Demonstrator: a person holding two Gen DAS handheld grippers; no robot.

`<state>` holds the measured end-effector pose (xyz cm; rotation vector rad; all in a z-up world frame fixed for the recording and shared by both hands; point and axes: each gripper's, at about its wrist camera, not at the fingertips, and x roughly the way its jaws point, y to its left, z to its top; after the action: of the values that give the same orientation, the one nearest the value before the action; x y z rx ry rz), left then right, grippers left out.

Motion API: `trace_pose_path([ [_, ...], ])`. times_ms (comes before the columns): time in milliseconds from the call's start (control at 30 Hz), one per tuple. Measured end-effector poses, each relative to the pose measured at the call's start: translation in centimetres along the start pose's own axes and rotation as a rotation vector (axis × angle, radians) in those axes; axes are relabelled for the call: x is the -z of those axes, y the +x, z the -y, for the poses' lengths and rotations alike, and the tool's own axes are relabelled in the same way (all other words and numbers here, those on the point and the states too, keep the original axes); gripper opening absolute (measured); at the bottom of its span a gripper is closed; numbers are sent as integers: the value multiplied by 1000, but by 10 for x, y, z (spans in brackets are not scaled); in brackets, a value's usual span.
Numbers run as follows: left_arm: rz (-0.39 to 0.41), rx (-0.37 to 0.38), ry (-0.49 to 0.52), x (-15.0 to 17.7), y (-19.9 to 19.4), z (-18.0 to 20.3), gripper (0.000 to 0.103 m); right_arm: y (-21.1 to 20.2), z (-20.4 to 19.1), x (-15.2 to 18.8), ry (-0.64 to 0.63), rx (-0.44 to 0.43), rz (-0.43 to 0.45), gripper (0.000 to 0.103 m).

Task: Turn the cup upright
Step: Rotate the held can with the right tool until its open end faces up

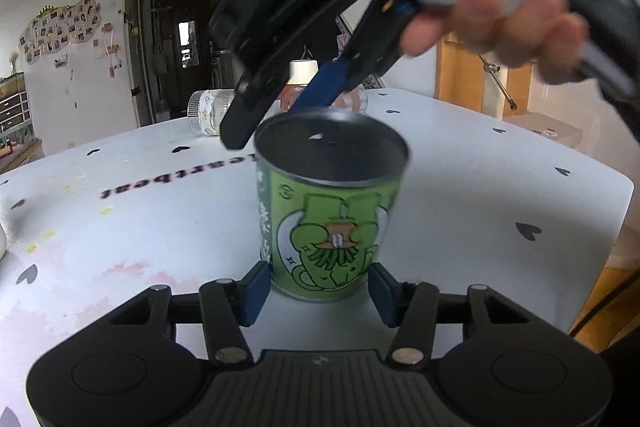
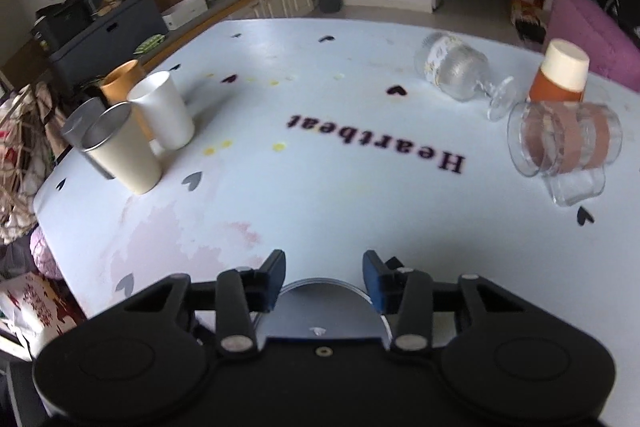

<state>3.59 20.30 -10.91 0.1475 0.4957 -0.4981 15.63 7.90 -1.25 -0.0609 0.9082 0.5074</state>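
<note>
A green cup (image 1: pixel 330 211) with a cartoon print stands upside down on the white table (image 1: pixel 120 187), its dark base facing up. My left gripper (image 1: pixel 318 291) is open, its blue pads on either side of the cup's lower end, with small gaps. My right gripper (image 1: pixel 280 107) hangs over the cup from above, fingers pointing down at the far rim. In the right wrist view the right gripper (image 2: pixel 324 279) is open, and the cup's round grey base (image 2: pixel 324 307) lies just below and between its fingers.
Several upright cups (image 2: pixel 132 131) stand at the table's left edge. A glass goblet (image 2: pixel 460 71) lies on its side, a clear mug (image 2: pixel 564 139) lies on its side, and an orange bottle (image 2: pixel 560 75) stands at the far right. A clear jar (image 1: pixel 208 111) lies behind the green cup.
</note>
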Motion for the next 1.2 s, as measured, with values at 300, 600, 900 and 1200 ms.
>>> trace_pose_path([
  [300,-17,-32,-64,0,9,-10,55,-33,-14,41,-104,93,77,42],
  [600,-39,33,-76,4,-7,-14,80,-33,4,64,-31,128,115,42],
  [900,-18,61,-125,8,-22,-19,86,-35,11,39,-66,60,74,90],
  [1200,-13,38,-171,12,-28,-34,86,23,9,-12,-235,62,-323,91],
])
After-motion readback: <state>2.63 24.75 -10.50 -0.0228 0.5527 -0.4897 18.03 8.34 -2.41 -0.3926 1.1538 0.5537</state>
